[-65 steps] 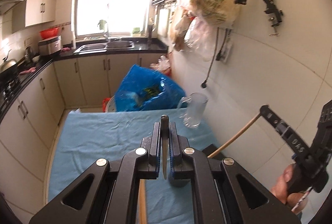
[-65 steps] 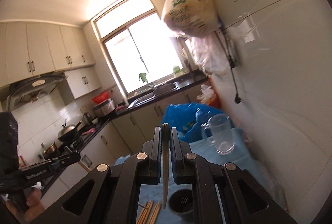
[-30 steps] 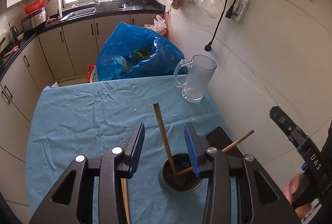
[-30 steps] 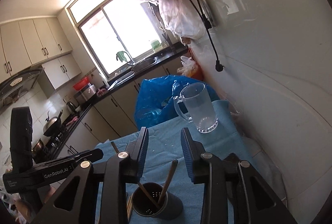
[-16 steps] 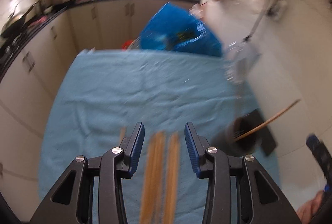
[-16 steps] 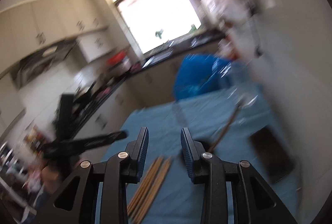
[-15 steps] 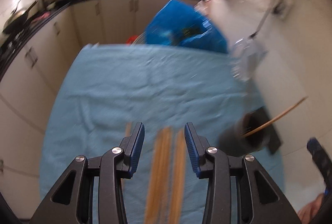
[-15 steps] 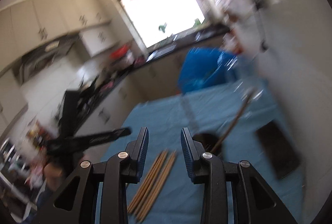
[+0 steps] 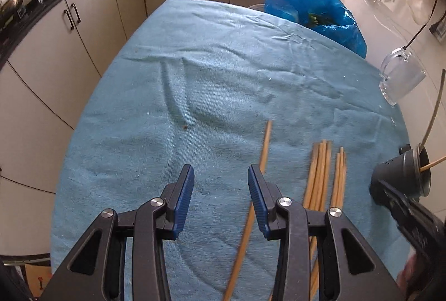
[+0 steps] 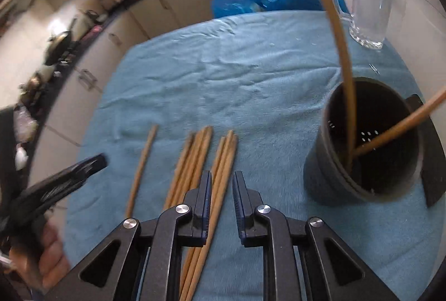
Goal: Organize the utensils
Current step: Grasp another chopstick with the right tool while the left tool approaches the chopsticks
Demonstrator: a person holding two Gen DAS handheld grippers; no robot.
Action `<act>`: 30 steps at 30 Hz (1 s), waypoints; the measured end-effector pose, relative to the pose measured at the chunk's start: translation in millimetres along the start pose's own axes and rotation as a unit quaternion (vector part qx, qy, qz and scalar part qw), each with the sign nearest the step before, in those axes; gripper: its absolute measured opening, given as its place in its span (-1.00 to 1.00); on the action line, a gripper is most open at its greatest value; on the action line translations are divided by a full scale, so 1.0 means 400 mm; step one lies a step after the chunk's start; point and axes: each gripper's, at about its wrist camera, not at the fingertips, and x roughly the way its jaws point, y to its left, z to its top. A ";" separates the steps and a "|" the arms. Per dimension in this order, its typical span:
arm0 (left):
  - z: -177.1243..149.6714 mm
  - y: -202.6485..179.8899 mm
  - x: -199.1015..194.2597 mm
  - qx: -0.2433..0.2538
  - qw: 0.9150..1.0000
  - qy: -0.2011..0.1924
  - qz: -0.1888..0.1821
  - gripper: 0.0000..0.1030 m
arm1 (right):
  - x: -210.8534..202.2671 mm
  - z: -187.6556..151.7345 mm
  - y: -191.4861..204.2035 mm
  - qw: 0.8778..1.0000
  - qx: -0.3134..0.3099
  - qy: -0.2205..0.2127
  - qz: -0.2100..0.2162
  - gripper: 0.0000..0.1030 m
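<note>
Left wrist view: the left gripper (image 9: 220, 195) hangs over the blue cloth (image 9: 195, 83) with jaws spread wide and nothing between them. A single chopstick (image 9: 263, 150) lies just right of the gap, passing under the right finger. Further right lie the bundled chopsticks (image 9: 320, 170), then the dark utensil holder (image 9: 395, 178).

Right wrist view: the right gripper (image 10: 221, 200) has its jaws parted more narrowly, straddling a chopstick pair (image 10: 223, 161) without clamping it. This view alone looks into the holder (image 10: 334, 161), where two chopsticks (image 10: 345, 72) lean, and shows the glass mug (image 10: 368, 11) upright.
</note>
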 end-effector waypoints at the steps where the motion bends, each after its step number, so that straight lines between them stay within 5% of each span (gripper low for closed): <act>1: 0.001 -0.001 0.006 -0.001 1.000 0.002 -0.003 -0.25 | 0.011 0.001 -0.007 1.000 0.000 0.003 -0.005 -0.68; 8: -0.011 0.040 0.013 -0.003 1.000 -0.005 -0.018 -0.25 | 0.107 0.019 0.011 0.996 -0.013 0.032 -0.083 -0.72; 21: -0.022 0.094 0.004 -0.010 1.000 -0.010 -0.024 -0.25 | 0.143 0.027 0.051 0.992 -0.029 0.038 -0.113 -0.72; 30: -0.007 0.040 0.025 0.014 1.000 0.003 -0.027 -0.25 | 0.152 0.019 0.035 0.993 -0.032 0.045 -0.109 -0.68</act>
